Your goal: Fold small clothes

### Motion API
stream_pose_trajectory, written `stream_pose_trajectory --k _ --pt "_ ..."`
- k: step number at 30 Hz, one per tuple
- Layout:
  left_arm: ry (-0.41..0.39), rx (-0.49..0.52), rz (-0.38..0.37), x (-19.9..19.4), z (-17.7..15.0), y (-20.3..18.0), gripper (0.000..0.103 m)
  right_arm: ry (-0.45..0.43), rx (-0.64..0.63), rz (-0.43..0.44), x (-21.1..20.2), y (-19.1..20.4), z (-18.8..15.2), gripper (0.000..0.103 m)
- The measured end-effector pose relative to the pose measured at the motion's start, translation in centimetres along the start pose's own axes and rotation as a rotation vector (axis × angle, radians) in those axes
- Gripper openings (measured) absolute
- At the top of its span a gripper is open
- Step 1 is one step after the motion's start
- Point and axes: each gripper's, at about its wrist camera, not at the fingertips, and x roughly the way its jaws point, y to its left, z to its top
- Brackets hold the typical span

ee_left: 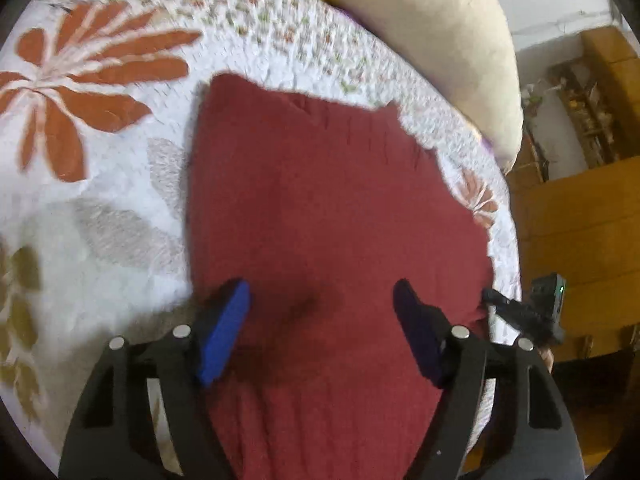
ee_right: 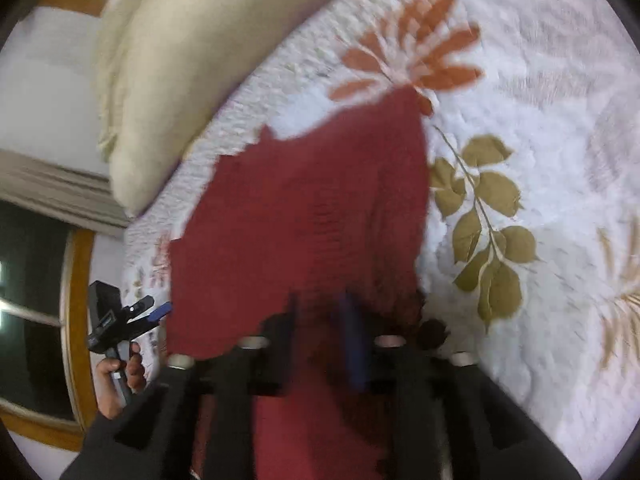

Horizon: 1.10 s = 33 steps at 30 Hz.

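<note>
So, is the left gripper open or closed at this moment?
Open. In the left wrist view the left gripper has its blue fingers spread wide above the red cloth, gripping nothing.

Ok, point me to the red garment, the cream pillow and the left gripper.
red garment (ee_left: pixel 320 200), left wrist view, middle of the spread cloth.
cream pillow (ee_right: pixel 192 60), right wrist view, its broad side.
left gripper (ee_left: pixel 320 332), left wrist view, midway between the blue fingertips, open over the garment.
</note>
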Motion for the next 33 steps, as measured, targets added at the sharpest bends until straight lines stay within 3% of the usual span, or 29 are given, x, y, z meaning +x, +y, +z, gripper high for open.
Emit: stream_pose_trajectory --k 2,6,7,12,15,18,23,28,31,33 --pt "-0.040 0.052 -0.010 -3.0 -2.6 -0.8 0.088 0.004 -0.012 0.035 -2.0 0.1 -1.3 0.047" --pt "-0.019 0.083 -0.019 -8.5 -11.0 0.7 0.089 0.087 -0.058 0.052 -5.8 -0.6 -7.7 0.050" --pt "-0.003 0.094 -0.008 -10.0 -13.8 1.3 0.089 0.103 -0.063 0.057 -6.6 -0.8 -9.1 0.055" --pt "0.109 0.153 0.061 -14.1 -24.9 3.9 0.089 0.217 -0.095 0.039 -11.4 -3.0 -20.1 0.058" --pt "0.155 0.119 0.021 -14.6 -29.3 5.6 0.089 0.248 -0.059 0.029 -13.0 -4.4 -25.1 0.058" --pt "0.169 0.033 -0.029 -13.9 -30.4 7.6 0.089 0.262 -0.008 0.026 -13.4 -5.7 -28.1 0.059" --pt "0.221 -0.039 -0.092 -11.7 -31.9 9.5 0.090 0.297 0.009 0.001 -11.1 -6.4 -29.7 0.062" --pt "0.263 -0.045 -0.090 -10.6 -31.9 9.8 0.091 0.304 0.025 0.014 -9.9 -6.2 -29.6 0.073" --pt "0.270 -0.062 -0.110 -9.9 -31.2 8.8 0.092 0.317 0.005 0.013 -9.5 -5.0 -29.6 0.073" --pt "0.282 -0.025 -0.073 -9.7 -31.3 8.6 0.092 0.335 -0.014 0.014 -9.3 -4.5 -29.9 0.073"
